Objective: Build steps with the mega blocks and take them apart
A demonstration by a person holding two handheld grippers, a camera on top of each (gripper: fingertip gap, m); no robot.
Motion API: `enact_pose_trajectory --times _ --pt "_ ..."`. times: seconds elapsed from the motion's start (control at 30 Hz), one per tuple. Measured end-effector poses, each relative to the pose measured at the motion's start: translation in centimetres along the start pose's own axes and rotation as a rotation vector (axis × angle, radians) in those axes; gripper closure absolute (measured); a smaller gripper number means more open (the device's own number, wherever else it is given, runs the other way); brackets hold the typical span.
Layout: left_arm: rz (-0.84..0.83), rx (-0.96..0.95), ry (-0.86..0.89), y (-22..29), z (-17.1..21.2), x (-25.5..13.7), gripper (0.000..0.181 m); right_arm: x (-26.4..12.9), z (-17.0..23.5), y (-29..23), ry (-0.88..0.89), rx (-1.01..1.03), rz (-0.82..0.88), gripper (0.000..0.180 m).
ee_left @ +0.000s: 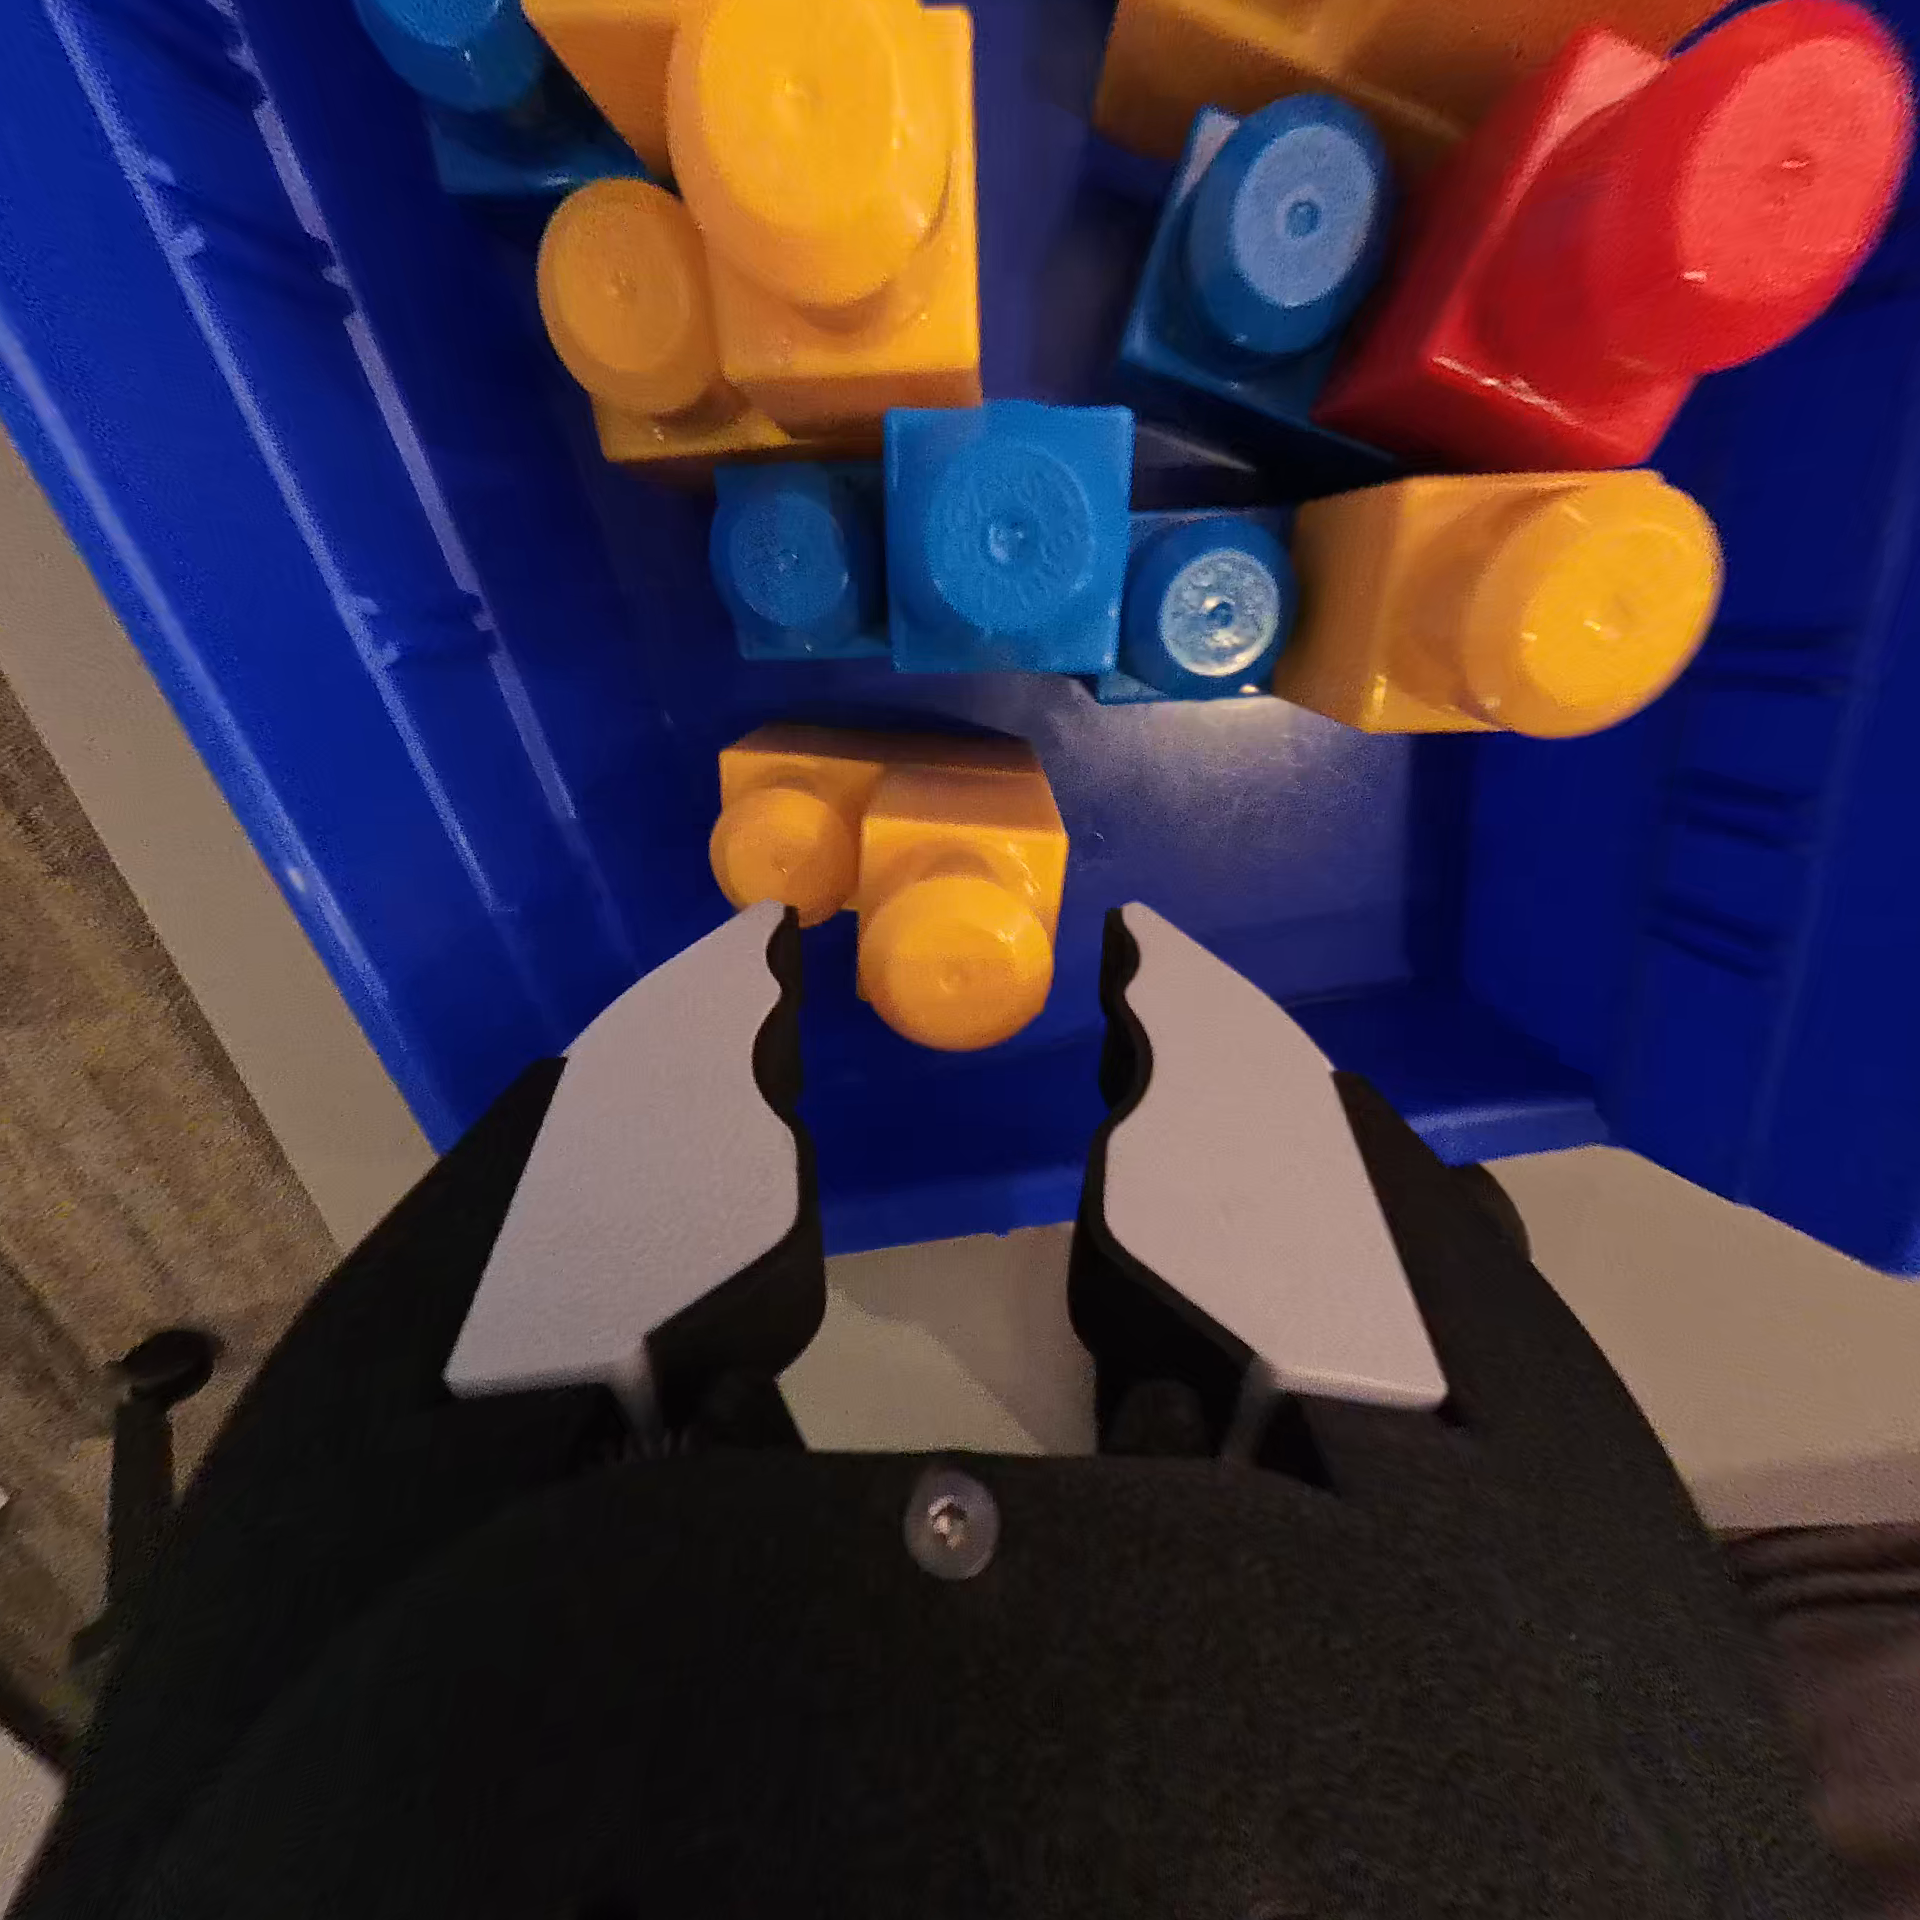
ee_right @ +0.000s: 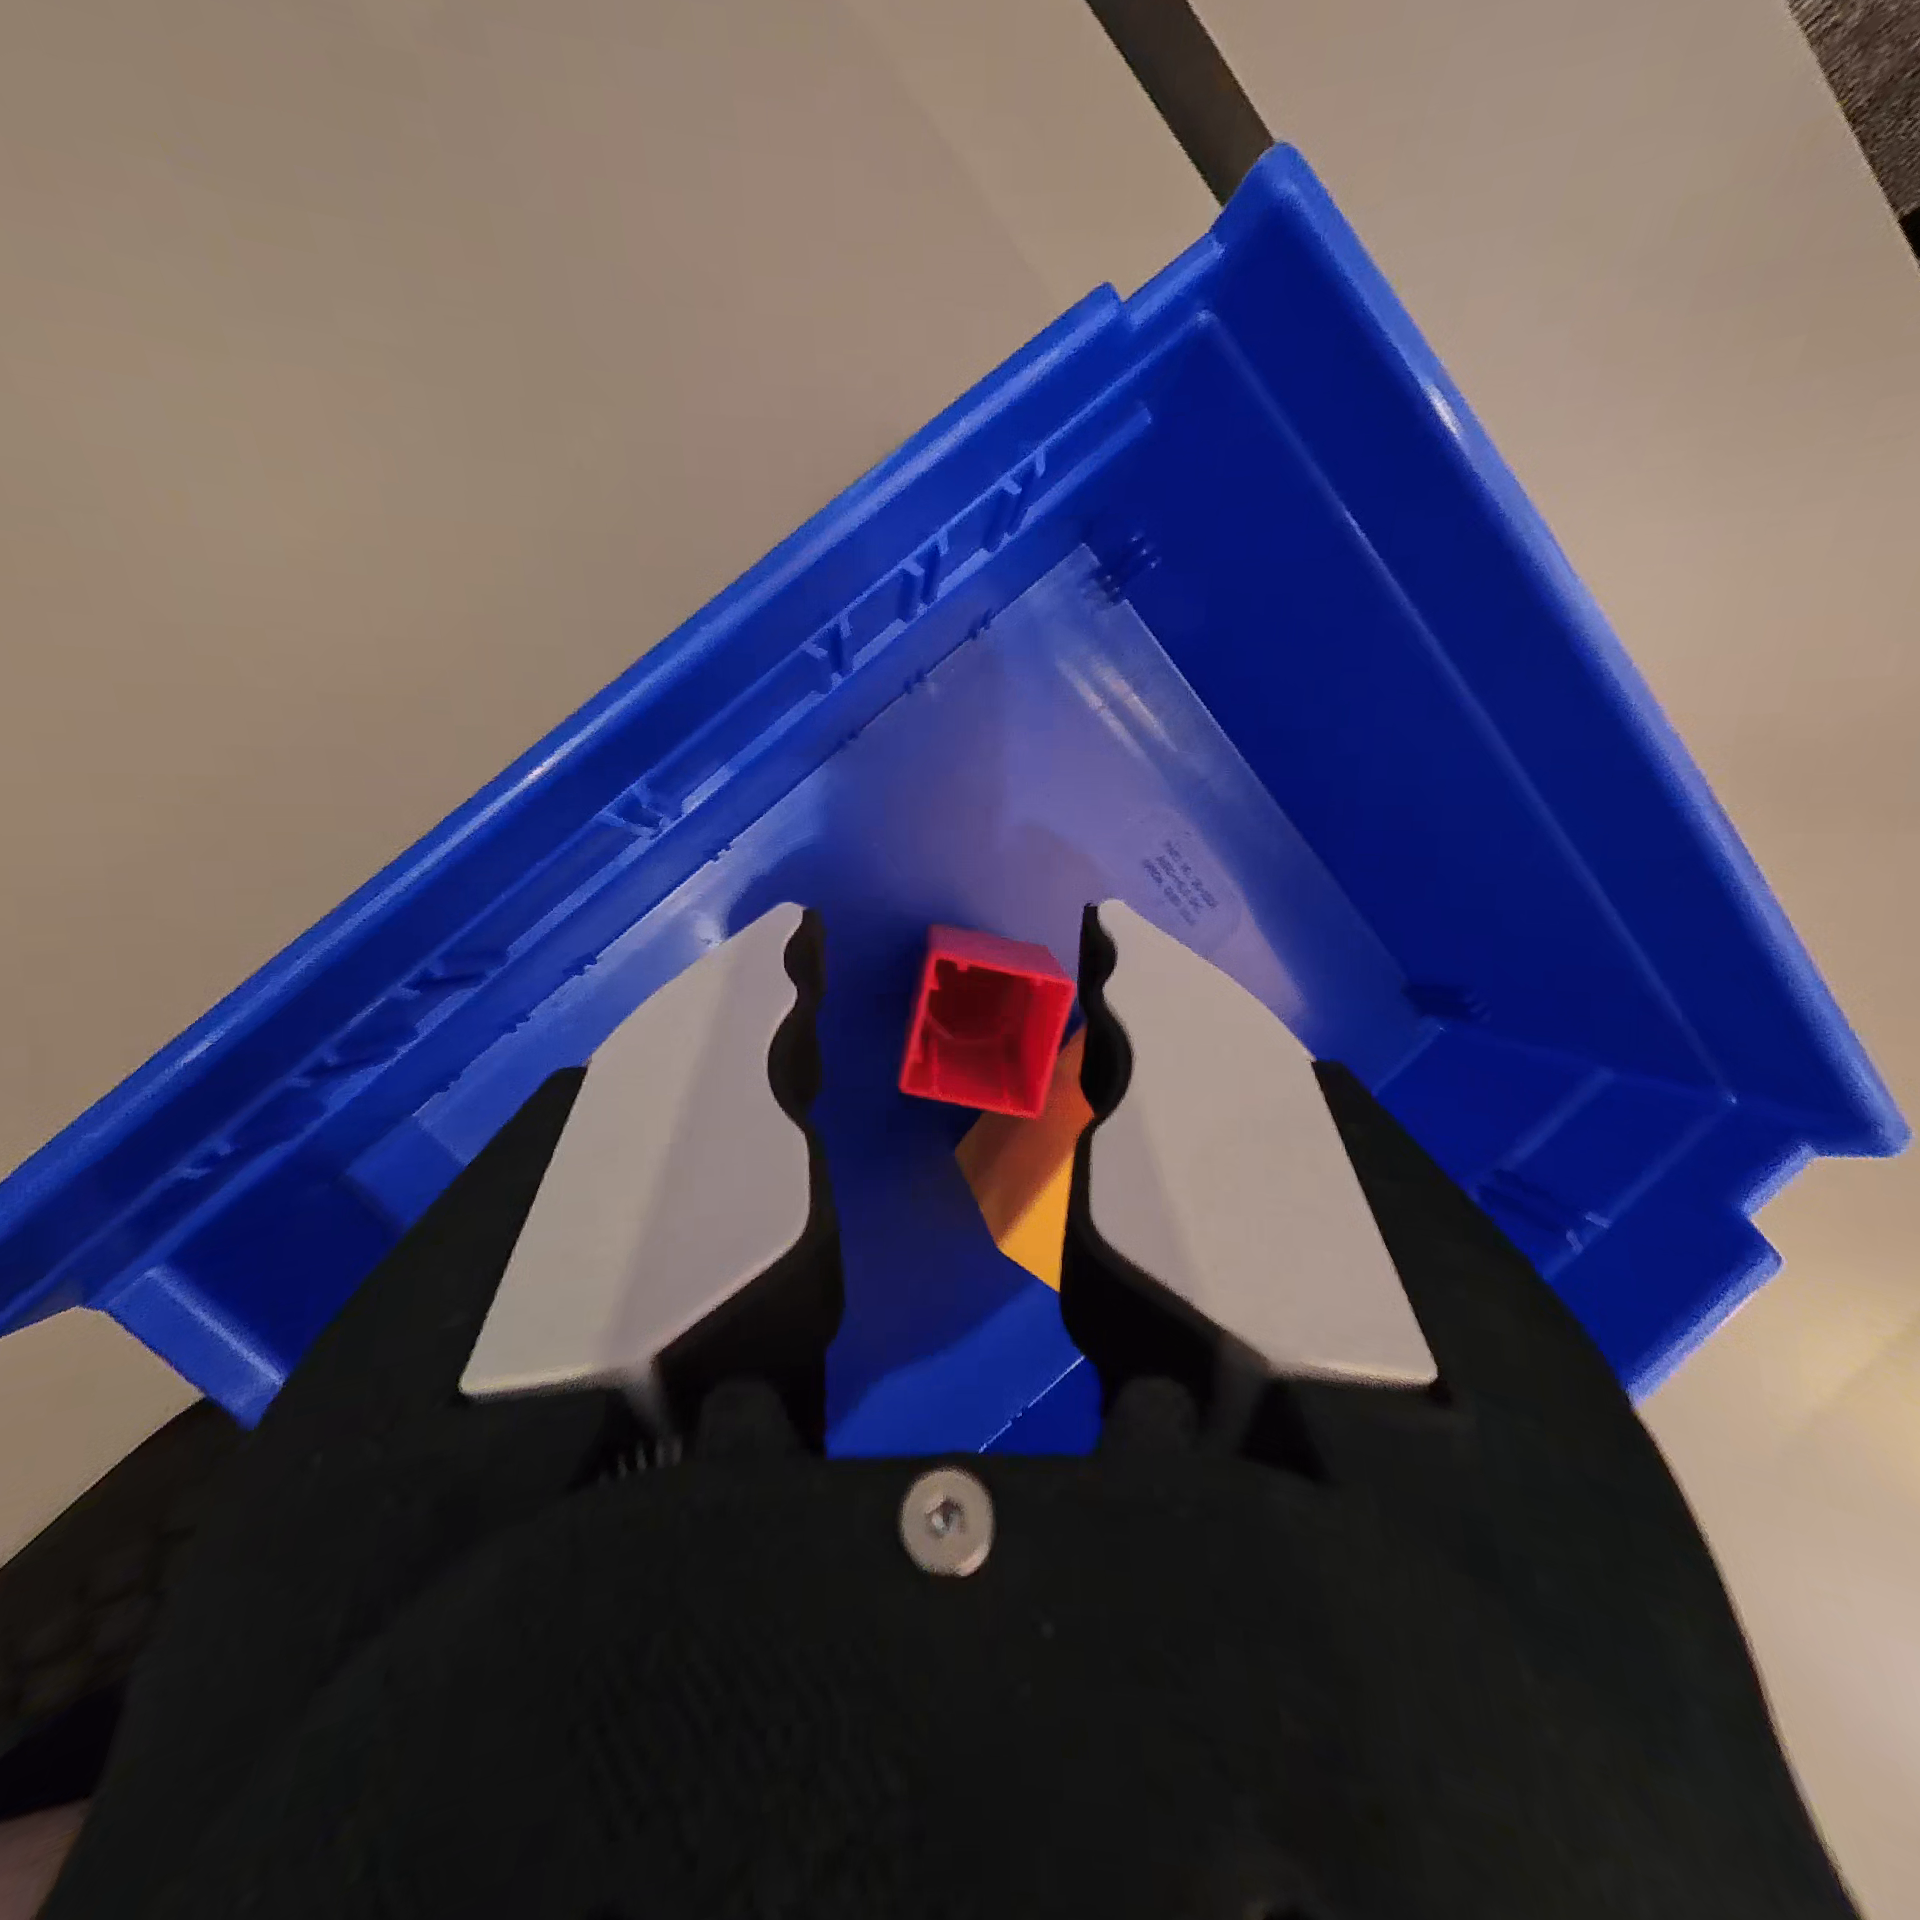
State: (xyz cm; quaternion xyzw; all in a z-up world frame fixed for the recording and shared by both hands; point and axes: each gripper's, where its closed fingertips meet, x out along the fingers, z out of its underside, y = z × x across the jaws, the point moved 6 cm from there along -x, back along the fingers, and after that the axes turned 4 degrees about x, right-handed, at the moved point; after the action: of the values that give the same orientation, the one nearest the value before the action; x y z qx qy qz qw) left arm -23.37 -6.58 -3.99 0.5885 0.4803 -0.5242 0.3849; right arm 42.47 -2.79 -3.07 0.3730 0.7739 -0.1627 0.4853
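Observation:
In the left wrist view a blue bin [ee_left: 312,582] holds several mega blocks: yellow ones [ee_left: 831,208], blue ones [ee_left: 1008,540], a red one [ee_left: 1621,270]. A small stepped yellow block pair [ee_left: 914,873] lies nearest. My left gripper [ee_left: 951,920] is open and empty, its tips on either side of that pair's near stud, just above it. In the right wrist view my right gripper [ee_right: 945,920] is open and empty over another part of a blue bin [ee_right: 1455,623]. A red block [ee_right: 987,1023] lies hollow side up between its fingers, below them, beside a yellow block [ee_right: 1023,1195].
The bin stands on a light table [ee_right: 416,312]. Carpet [ee_left: 94,1039] shows past the table edge at the left in the left wrist view. A dark bar [ee_right: 1184,83] crosses the table behind the bin. The bin walls rise around both grippers. The tips of one gripper are about 65 centimetres away from the tips of the other.

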Motion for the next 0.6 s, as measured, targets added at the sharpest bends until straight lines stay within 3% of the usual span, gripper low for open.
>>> enact_pose_trajectory --times 0.1,0.27,0.37,0.47,0.6 --pt "-0.059 0.027 -0.026 -0.1 -0.3 0.4 0.143 -0.1 0.1 0.0 -0.006 -0.003 0.002 0.13" --pt "-0.092 0.042 0.066 -0.3 -0.3 -2.2 0.144 -0.6 -0.4 -0.1 0.019 -0.011 0.031 0.131" --pt "-0.031 0.044 0.327 0.6 -0.1 -7.0 0.144 -1.7 -1.6 -0.2 0.07 -0.027 0.114 0.132" --pt "0.139 0.117 0.67 3.4 0.0 -12.7 0.144 -4.3 -3.9 -1.0 0.181 -0.045 0.262 0.133" --pt "0.448 0.337 0.925 9.7 -0.1 -17.4 0.144 -8.8 -8.8 -6.5 0.507 -0.203 0.393 0.133"
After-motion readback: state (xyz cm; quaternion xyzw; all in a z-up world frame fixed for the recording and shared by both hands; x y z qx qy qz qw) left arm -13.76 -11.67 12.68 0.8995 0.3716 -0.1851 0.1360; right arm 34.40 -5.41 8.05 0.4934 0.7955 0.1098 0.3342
